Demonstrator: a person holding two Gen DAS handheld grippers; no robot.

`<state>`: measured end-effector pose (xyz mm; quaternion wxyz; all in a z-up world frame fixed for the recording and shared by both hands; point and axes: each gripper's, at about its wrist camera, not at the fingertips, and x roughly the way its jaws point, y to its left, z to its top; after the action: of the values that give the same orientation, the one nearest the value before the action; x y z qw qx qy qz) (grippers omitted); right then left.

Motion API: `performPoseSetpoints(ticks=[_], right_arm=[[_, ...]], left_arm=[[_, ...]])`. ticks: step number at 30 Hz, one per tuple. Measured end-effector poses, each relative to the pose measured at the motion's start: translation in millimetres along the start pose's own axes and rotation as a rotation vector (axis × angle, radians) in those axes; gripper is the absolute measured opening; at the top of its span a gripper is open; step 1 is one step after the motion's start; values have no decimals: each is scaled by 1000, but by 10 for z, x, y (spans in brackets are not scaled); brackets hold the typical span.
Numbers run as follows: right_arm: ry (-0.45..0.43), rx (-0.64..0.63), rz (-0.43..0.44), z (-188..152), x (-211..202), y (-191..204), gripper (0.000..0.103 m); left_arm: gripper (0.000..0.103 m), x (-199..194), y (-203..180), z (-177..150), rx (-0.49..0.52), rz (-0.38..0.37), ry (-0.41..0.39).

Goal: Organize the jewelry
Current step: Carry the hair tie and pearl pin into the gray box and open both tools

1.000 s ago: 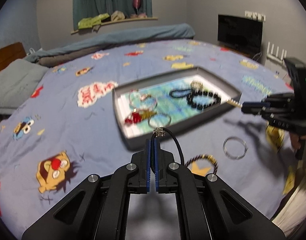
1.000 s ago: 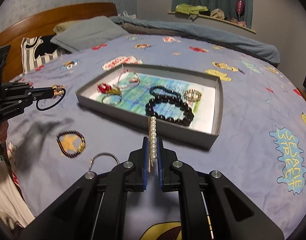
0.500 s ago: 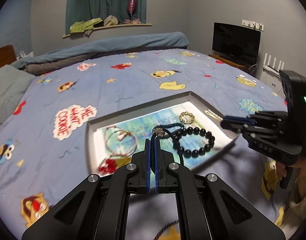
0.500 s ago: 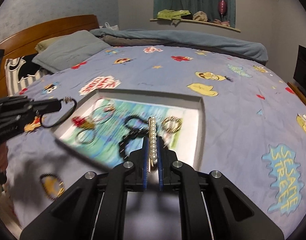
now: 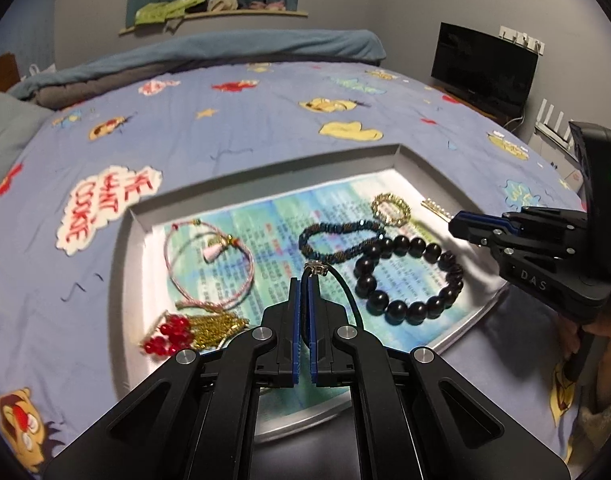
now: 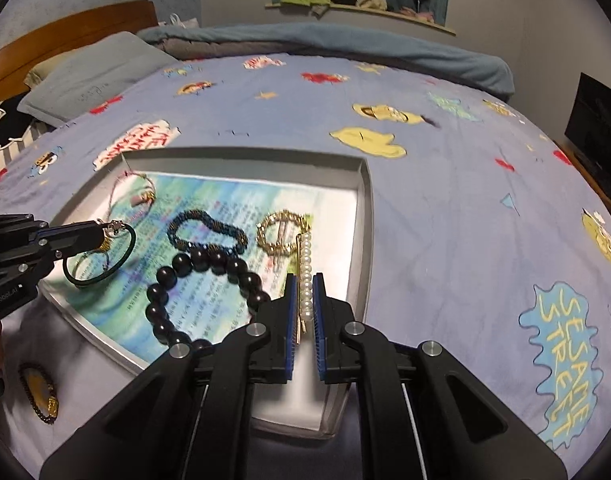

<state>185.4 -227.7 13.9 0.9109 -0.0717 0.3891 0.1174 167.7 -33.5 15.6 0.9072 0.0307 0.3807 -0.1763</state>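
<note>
A grey tray (image 5: 419,162) (image 6: 367,216) lies on the bed and holds several pieces: a black bead bracelet (image 5: 415,278) (image 6: 209,276), a dark braided bracelet (image 5: 337,240) (image 6: 207,230), a gold ring-shaped piece (image 5: 391,210) (image 6: 279,234), a pink cord bracelet (image 5: 207,264) and red beads with gold chain (image 5: 193,330). My left gripper (image 5: 305,280) (image 6: 101,232) is shut on a thin black cord bracelet (image 5: 345,292) (image 6: 99,260), held over the tray. My right gripper (image 6: 305,280) (image 5: 453,224) has its jaws slightly parted around a pearl clip (image 6: 305,268) over the tray's right part.
A dark beaded bracelet (image 6: 39,396) lies on the bedsheet left of the tray. Pillows and a wooden headboard (image 6: 65,40) are at the far left. A TV (image 5: 485,68) stands beyond the bed's right side.
Both grippers have moved in over the tray from its near side. The right jaws have opened a little around the pearl clip. The left gripper still holds the cord bracelet.
</note>
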Motion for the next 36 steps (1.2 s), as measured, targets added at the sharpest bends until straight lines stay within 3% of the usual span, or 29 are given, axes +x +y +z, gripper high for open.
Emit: performPoseSetpoints(ticks=[10, 24, 26, 29, 36], right_arm=[[48, -45, -85, -27, 86, 165, 8], [54, -18, -65, -30, 148, 121, 8], [52, -15, -60, -32, 142, 109, 8], [47, -12, -49, -36, 121, 100, 8], [24, -2, -26, -47, 53, 94, 9]], left_arm=[[4, 211, 7, -42, 2, 15, 41], [5, 283, 43, -84, 1, 35, 64], [9, 282, 44, -83, -1, 39, 62], [24, 249, 55, -81, -5, 45, 49], [27, 168, -4, -86, 33, 71, 24]])
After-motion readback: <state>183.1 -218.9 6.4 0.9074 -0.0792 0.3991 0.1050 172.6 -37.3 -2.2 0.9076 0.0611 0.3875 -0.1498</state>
